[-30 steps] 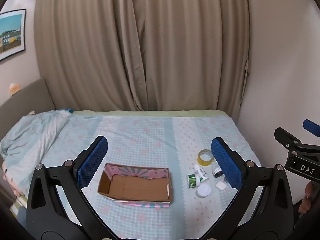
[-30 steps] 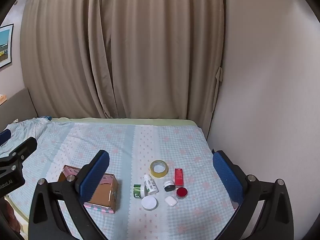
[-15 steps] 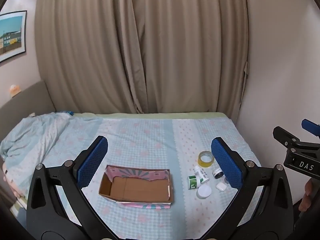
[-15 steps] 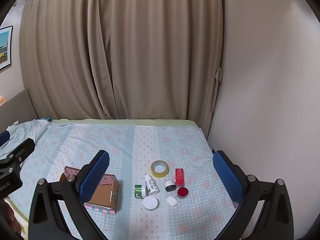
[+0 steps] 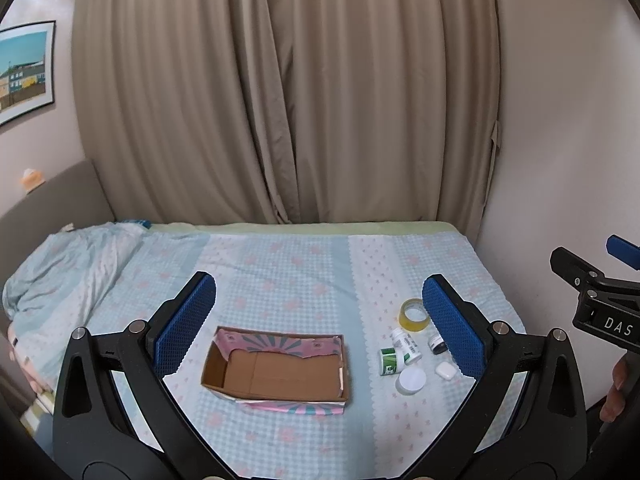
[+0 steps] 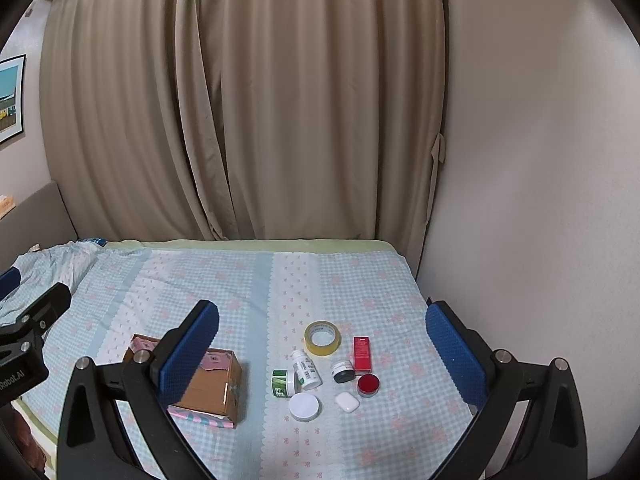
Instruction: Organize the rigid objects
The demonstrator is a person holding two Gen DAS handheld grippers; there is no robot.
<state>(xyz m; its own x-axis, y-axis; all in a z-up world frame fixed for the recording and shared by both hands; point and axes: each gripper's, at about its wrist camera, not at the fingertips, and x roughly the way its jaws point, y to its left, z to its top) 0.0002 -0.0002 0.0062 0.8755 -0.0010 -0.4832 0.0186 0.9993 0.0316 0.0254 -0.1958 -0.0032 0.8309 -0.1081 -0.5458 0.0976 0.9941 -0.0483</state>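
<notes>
Nothing is sorted yet, as far as I can judge: the cardboard box point(image 5: 276, 372) sits low in the middle of my left view with its brown floor bare, and every small item lies on the bed point(image 5: 304, 272) to the right of it.

My left gripper point(image 5: 316, 324) hangs above the bed with its jaws spread wide and nothing between them. My right gripper point(image 6: 320, 344) is the same, wide open and empty, framing the cluster of items from above.

In the right view the cluster lies lower centre. A roll of yellowish tape point(image 6: 322, 337) lies flat at the top, a glossy ring. To the right of it lies a slim red carton point(image 6: 362, 353), flat-sided. Below are a white bottle point(image 6: 306, 369) on its side, a green jar point(image 6: 283, 382) tipped over and touching it, and a small dark jar point(image 6: 343, 372). A round red tin point(image 6: 368, 385), a white earbud case point(image 6: 347, 401) with rounded corners and a flat white lid point(image 6: 305, 406) make the lowest row.

All look hard and smooth, most of them rounded, so I expect some could roll on the soft checked sheet. The box has pink patterned paper on its outer walls and a torn rim. All eight pieces remain to be moved in.
</notes>
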